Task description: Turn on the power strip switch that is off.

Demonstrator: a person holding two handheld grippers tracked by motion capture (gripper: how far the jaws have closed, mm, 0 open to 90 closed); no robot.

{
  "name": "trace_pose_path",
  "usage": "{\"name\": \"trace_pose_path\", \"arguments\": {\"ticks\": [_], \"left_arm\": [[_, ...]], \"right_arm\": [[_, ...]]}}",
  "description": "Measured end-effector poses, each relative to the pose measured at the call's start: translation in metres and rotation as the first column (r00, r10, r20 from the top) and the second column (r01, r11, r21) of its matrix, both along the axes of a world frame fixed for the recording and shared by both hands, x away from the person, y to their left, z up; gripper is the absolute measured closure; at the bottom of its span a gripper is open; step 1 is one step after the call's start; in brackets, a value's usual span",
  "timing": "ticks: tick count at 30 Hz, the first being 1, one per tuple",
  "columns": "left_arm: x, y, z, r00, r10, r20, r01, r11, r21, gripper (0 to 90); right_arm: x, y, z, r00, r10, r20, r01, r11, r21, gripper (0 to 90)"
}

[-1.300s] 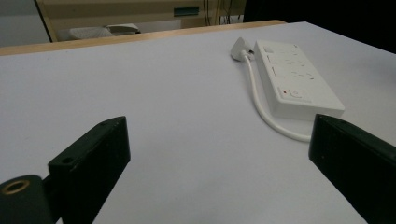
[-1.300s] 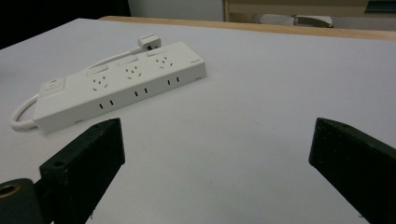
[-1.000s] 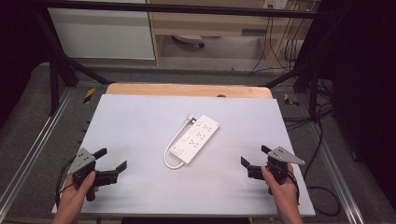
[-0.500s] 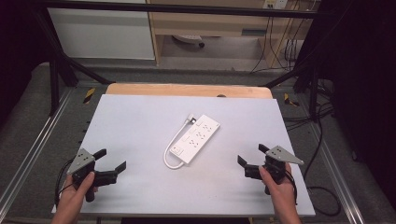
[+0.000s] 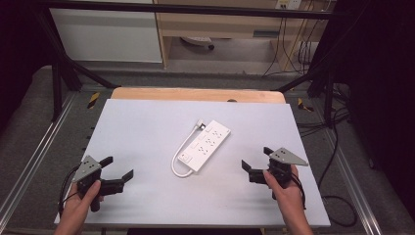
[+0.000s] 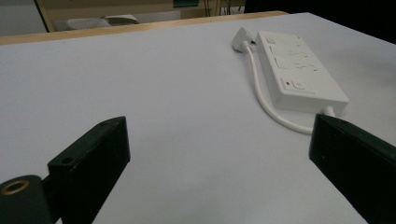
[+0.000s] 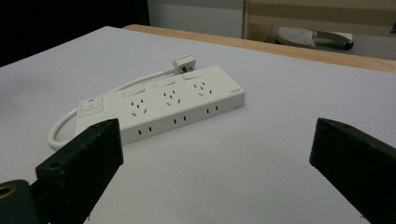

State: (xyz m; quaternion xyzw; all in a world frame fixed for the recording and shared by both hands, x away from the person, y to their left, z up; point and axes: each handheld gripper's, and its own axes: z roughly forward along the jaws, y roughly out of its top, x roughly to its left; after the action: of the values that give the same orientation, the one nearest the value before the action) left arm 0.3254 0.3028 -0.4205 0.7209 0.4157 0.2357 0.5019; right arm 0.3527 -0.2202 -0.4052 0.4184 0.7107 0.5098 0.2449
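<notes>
A white power strip [image 5: 206,145] lies slantwise in the middle of the white tabletop [image 5: 142,122]. Its short cord loops round its left side to a plug [image 5: 199,125] by the far end. My left gripper [image 5: 117,167] is held low near the front left corner, open and with nothing in it. In the left gripper view the power strip [image 6: 299,70] lies ahead to the right of the open left gripper [image 6: 218,123]. My right gripper [image 5: 255,159] is open at the front right, pointing at the strip. In the right gripper view the open right gripper [image 7: 215,126] frames the power strip [image 7: 163,105], which lies a short way ahead.
A wooden strip [image 5: 195,94] runs along the table's far edge. Metal rails [image 5: 44,142] flank both sides, and cables [image 5: 337,147] trail on the floor at the right. Shelving [image 5: 220,24] stands beyond the table.
The right gripper has drifted a little left, toward the power strip. The left gripper and the strip have stayed still.
</notes>
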Motion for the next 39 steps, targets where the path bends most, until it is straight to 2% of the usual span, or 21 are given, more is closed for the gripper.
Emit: {"name": "trace_pose_path", "arguments": {"ticks": [4,7,10,19,24,28,35,39], "left_arm": [[0.000,0.003,-0.002,0.9999,0.008,-0.006,-0.008,0.9999,0.012,5.4],[0.000,0.005,-0.001,0.9999,0.012,-0.006,-0.012,0.9999,0.000,5.6],[0.001,0.004,-0.001,0.9999,0.012,-0.006,-0.012,0.9999,0.001,5.6],[0.000,0.004,-0.002,0.9999,0.009,-0.009,-0.009,0.9999,0.008,5.7],[0.000,0.004,-0.002,0.9999,0.010,-0.011,-0.010,0.9999,0.010,5.7],[0.000,0.003,-0.002,0.9999,0.008,-0.010,-0.008,0.9999,0.010,5.7],[0.001,0.003,-0.003,0.9997,0.011,-0.022,-0.011,0.9999,0.004,5.6],[0.001,0.004,-0.003,0.9997,0.012,-0.019,-0.012,0.9998,0.015,5.6]], "right_arm": [[0.006,0.007,0.005,0.9998,0.017,-0.005,-0.017,1.000,0.004,3.6],[0.012,0.013,0.009,0.9994,0.032,-0.011,-0.032,0.999,0.027,3.4],[0.018,0.020,0.013,0.9991,0.042,-0.004,-0.042,0.999,0.029,3.2],[0.028,0.033,0.024,0.9996,0.029,0.003,-0.029,0.998,0.056,3.2],[0.035,0.037,0.026,0.9998,0.018,0.008,-0.019,0.998,0.056,3.2],[0.040,0.039,0.027,1.0000,0.006,0.004,-0.006,0.997,0.078,3.2],[0.052,0.043,0.032,0.9999,-0.003,0.014,0.002,0.997,0.078,3.1],[0.058,0.047,0.033,0.9998,-0.008,0.019,0.007,0.997,0.073,3.4]]}}
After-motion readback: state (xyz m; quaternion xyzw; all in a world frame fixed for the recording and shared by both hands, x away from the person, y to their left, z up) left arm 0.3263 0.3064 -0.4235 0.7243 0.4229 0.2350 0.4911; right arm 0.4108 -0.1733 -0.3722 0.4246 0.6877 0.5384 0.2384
